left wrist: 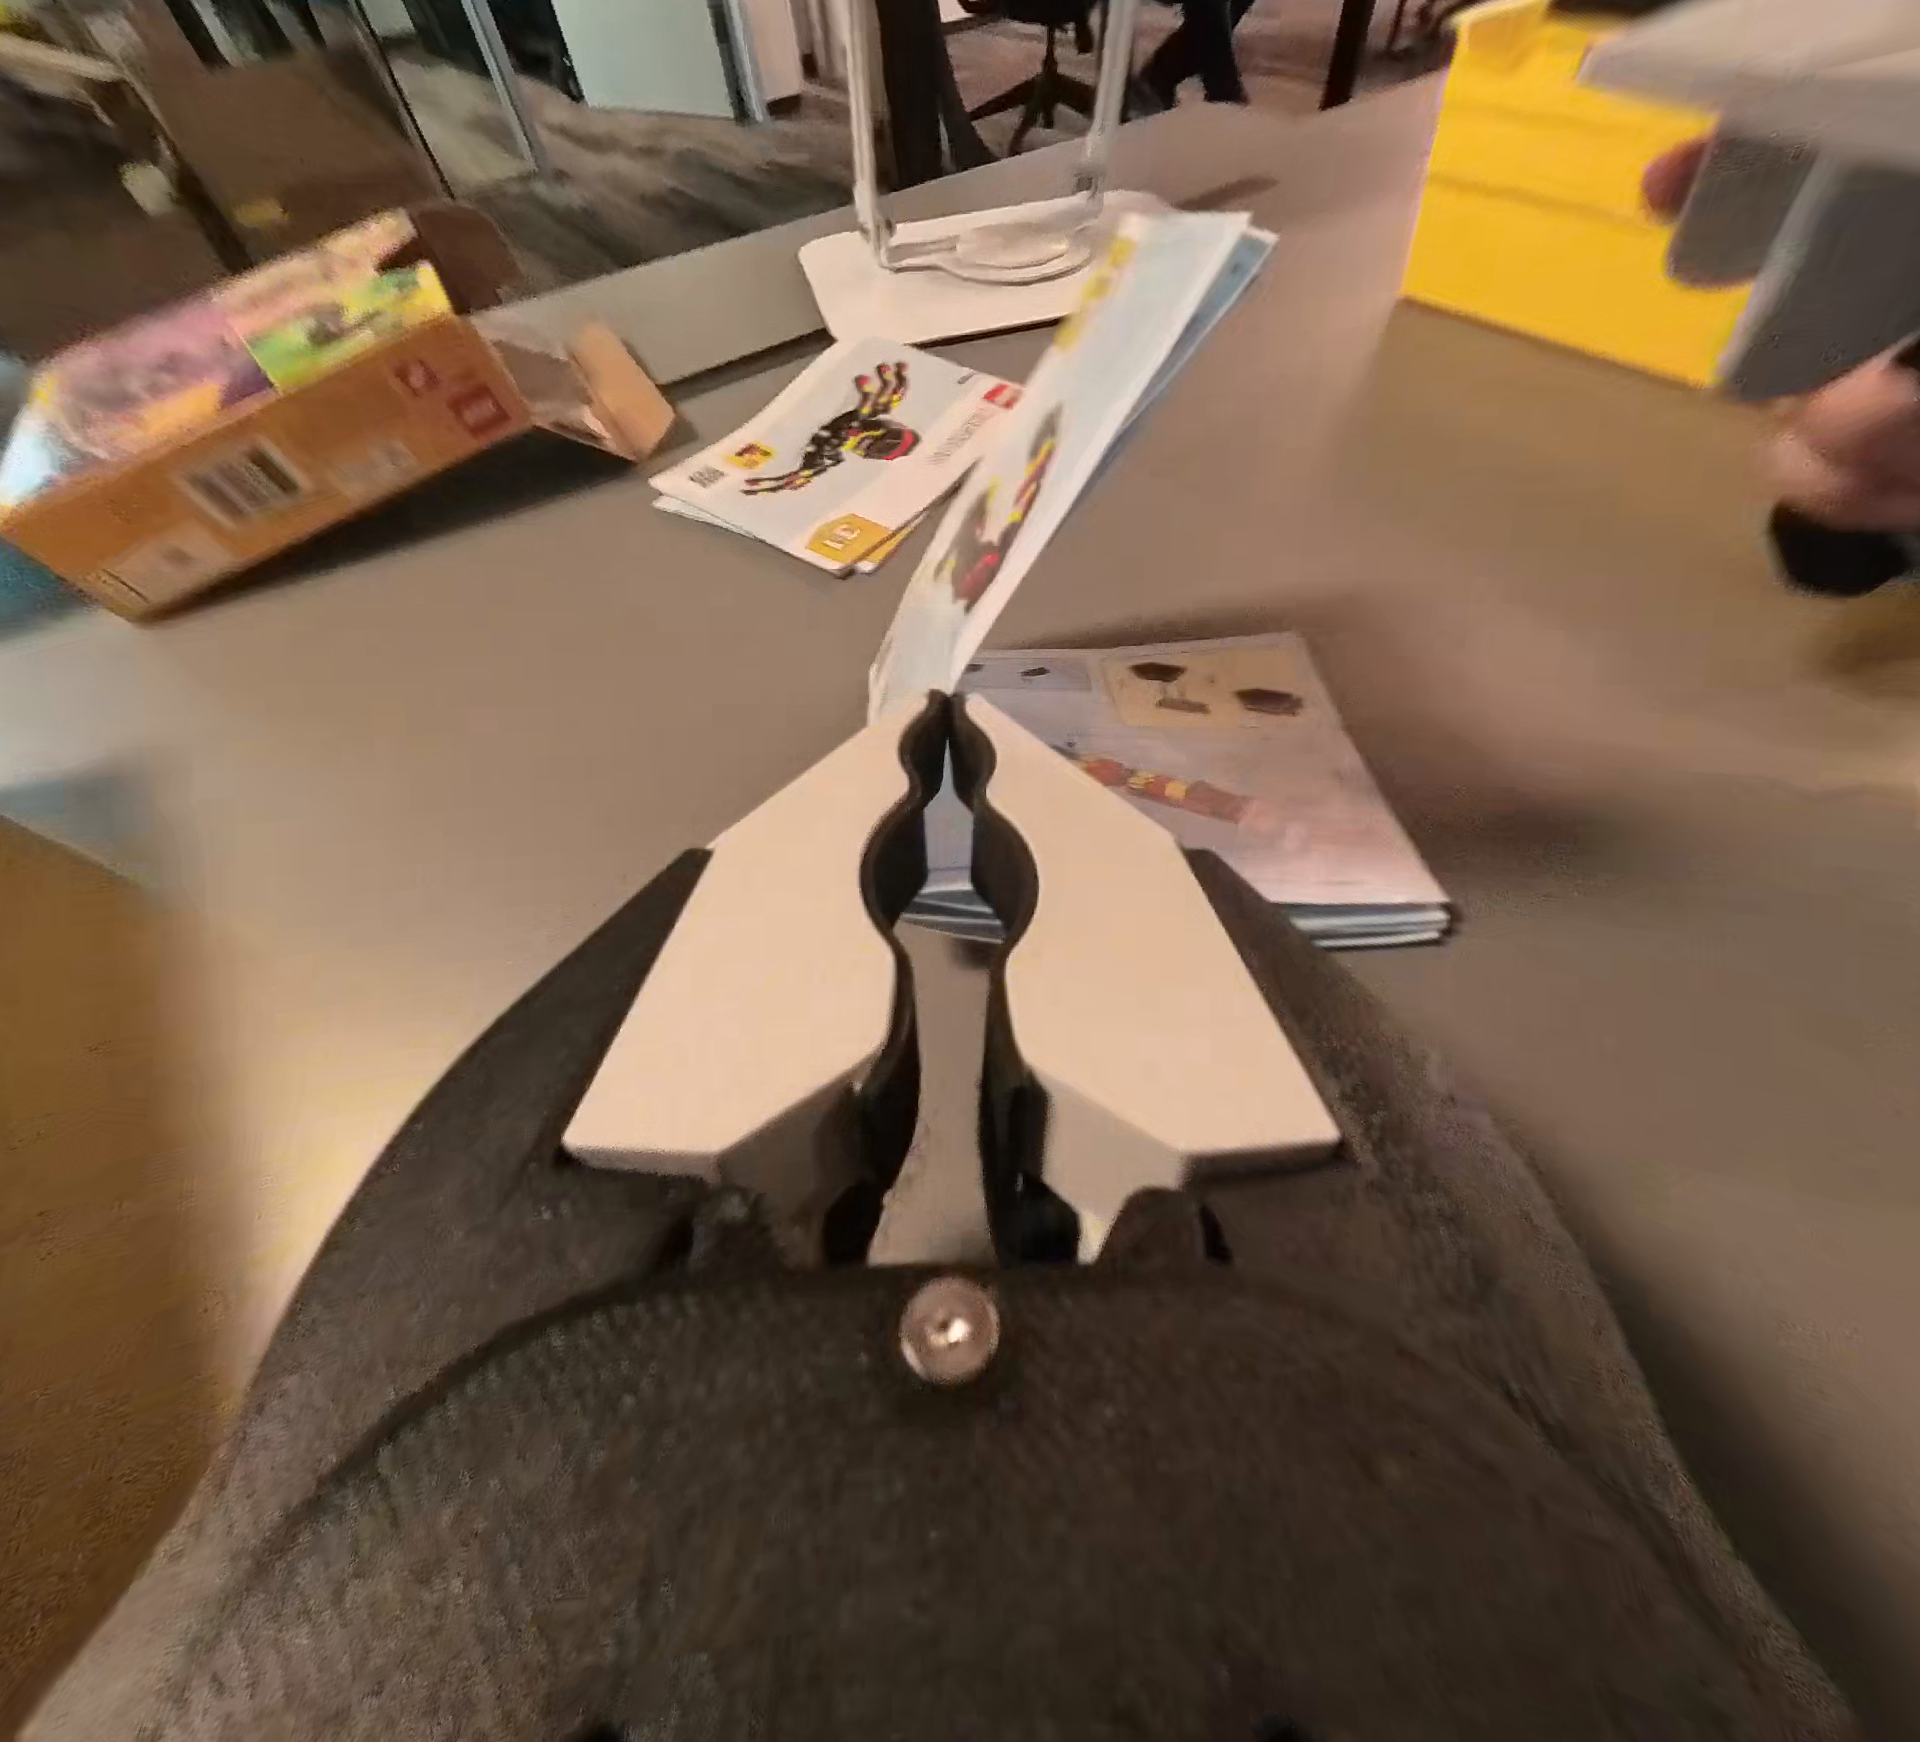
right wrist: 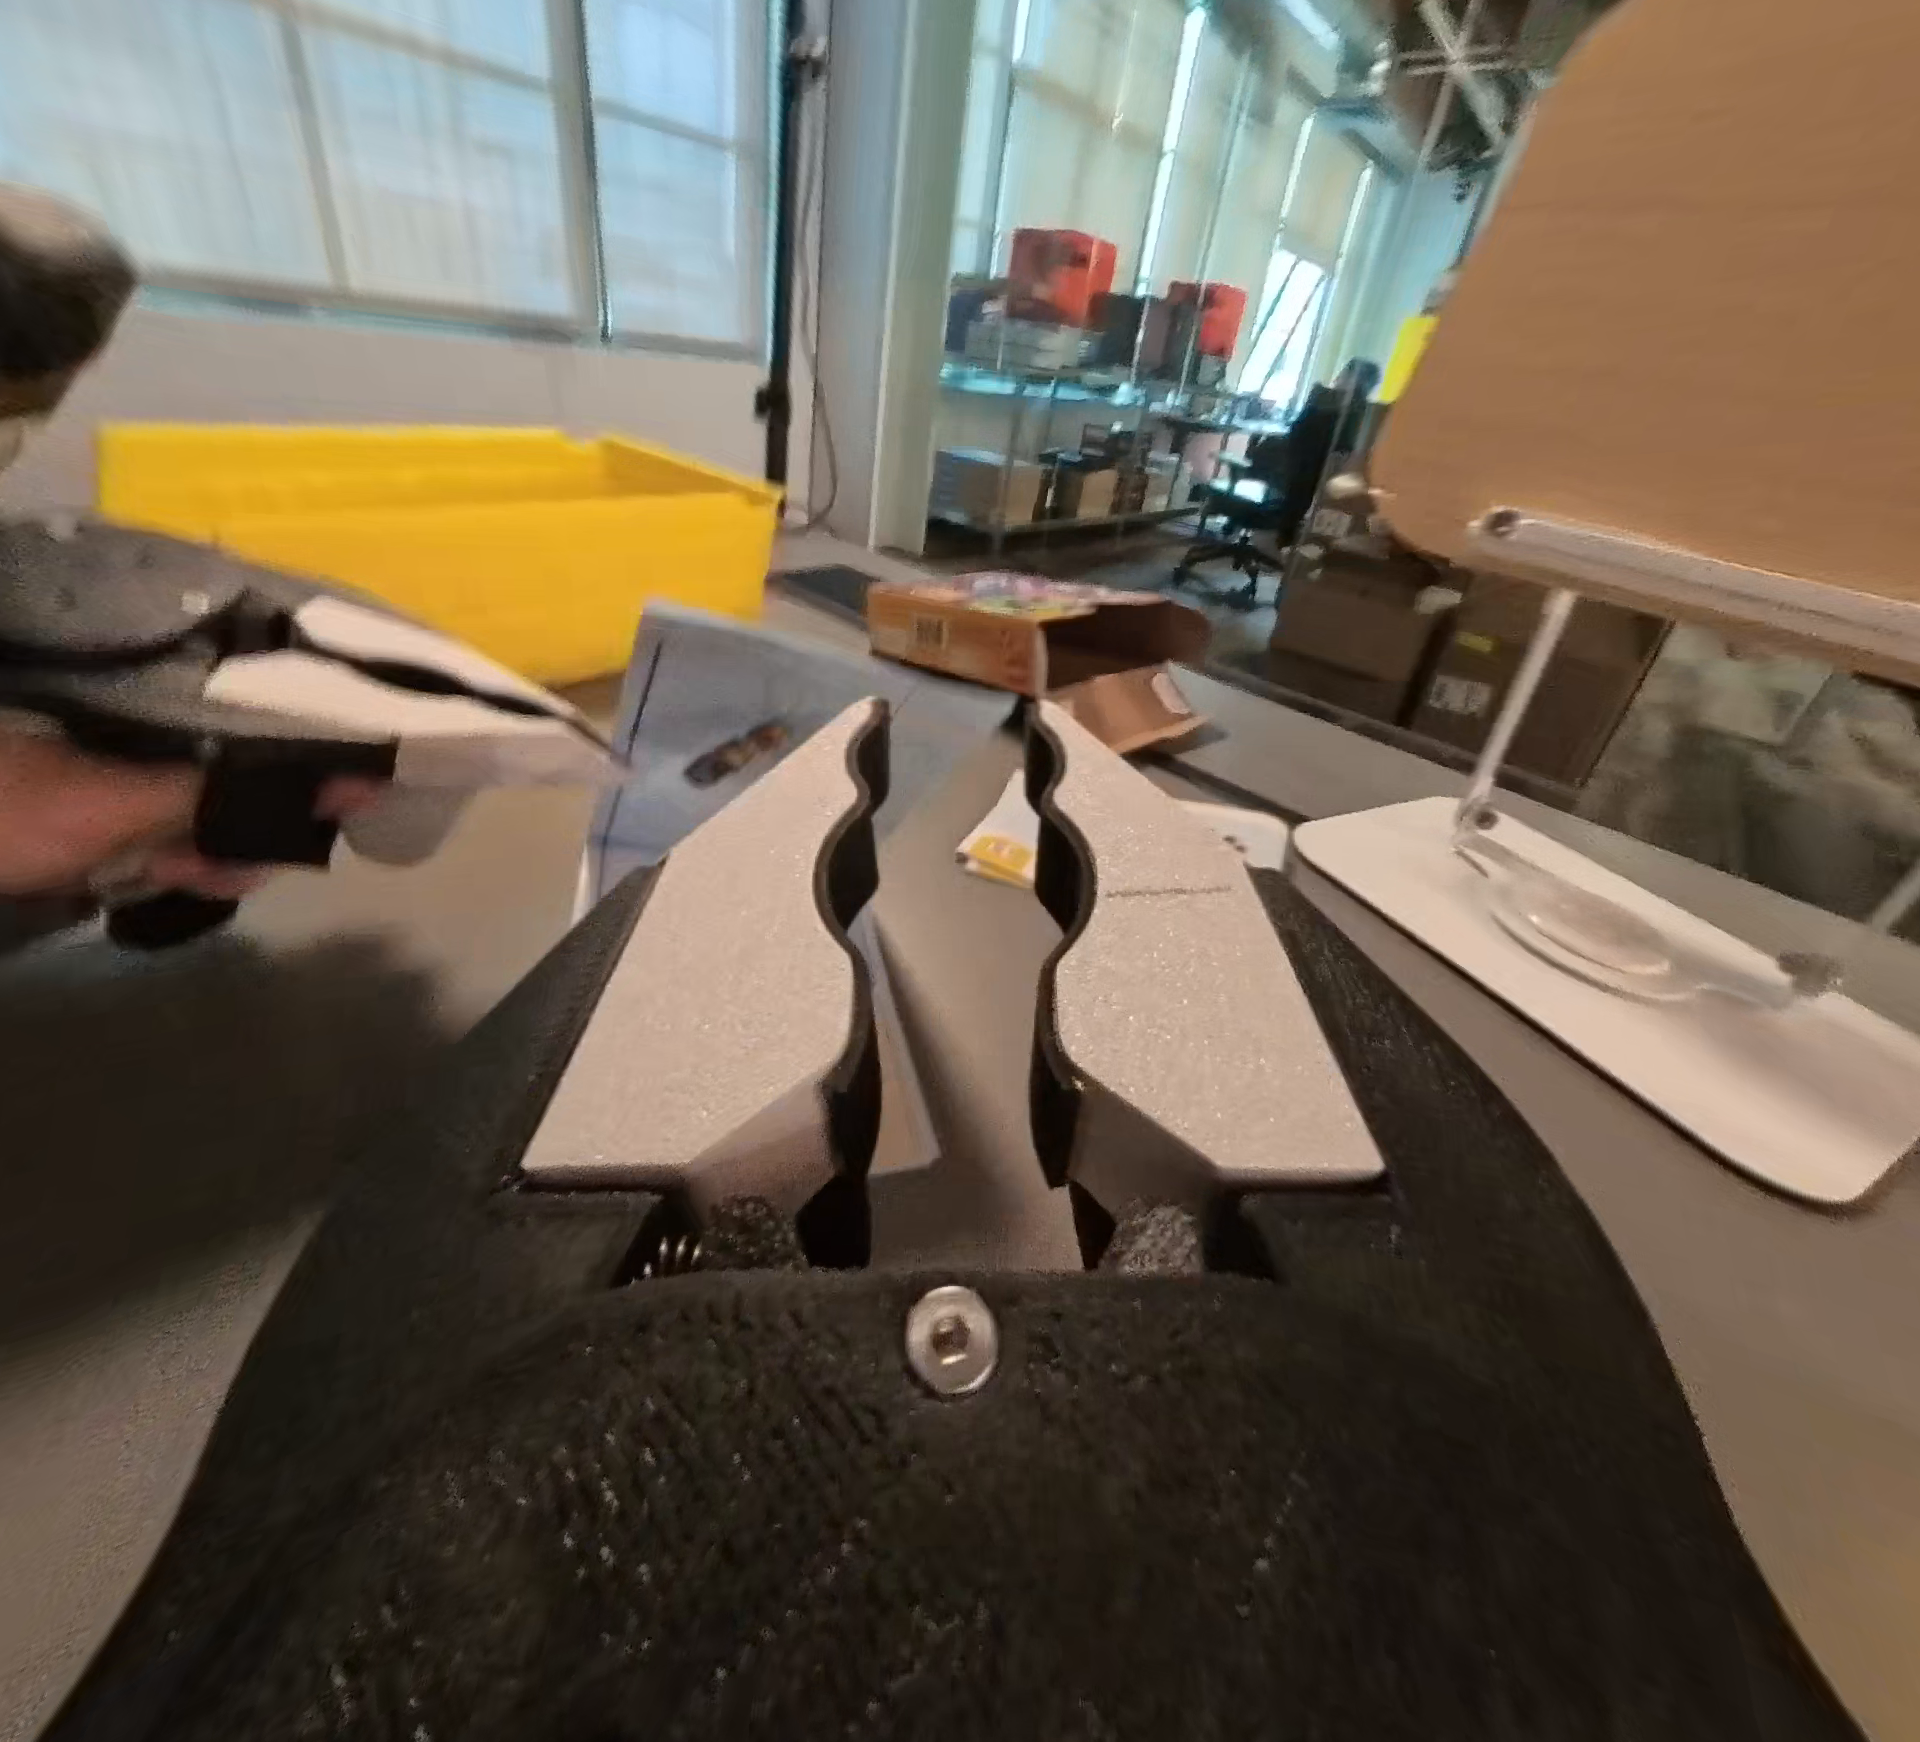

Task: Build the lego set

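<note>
We see, left to right in left wrist view: opened lego box (left wrist: 260, 435) on its side on grey table (left wrist: 436, 757); second instruction booklet (left wrist: 831, 456) flat beyond; our left gripper (left wrist: 948, 705) pinched tight on lifted page (left wrist: 1049, 466) of open booklet (left wrist: 1247, 788); yellow bin (left wrist: 1558, 217) far right. Right wrist view: our right gripper (right wrist: 956, 716) narrowly parted, empty, above table; clear stand (right wrist: 1621, 944) at right.

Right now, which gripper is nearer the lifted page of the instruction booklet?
Left. The left gripper is shut on the lifted page, pinching its lower edge. The right gripper is open and empty, off to the side of it.
</note>
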Motion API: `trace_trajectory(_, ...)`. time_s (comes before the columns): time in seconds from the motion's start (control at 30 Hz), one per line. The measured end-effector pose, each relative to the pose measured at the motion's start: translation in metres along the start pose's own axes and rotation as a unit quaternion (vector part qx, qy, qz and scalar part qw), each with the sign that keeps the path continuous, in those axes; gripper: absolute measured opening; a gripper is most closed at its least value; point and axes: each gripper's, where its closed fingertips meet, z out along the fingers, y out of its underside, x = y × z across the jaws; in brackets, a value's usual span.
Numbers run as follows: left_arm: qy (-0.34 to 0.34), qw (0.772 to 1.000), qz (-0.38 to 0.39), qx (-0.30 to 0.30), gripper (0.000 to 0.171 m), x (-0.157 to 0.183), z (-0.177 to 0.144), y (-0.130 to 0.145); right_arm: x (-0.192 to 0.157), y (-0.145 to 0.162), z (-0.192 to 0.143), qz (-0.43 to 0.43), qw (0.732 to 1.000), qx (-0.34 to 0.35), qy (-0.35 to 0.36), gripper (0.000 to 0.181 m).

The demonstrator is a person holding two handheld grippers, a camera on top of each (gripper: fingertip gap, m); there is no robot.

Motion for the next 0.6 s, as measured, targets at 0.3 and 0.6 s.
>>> trace_trajectory(0.3, 0.147, 0.974, -0.168, 0.037, 0.0, 0.046, -0.003, -0.009, -0.04, 0.078, 0.017, -0.067, 0.978, -0.19, -0.054, 0.009)
trace_trajectory(0.6, 0.253, 0.964, -0.085, -0.004, 0.064, 0.094, -0.012, 0.001, -0.062, 0.082, 0.017, -0.019, 0.976, -0.191, -0.107, 0.014)
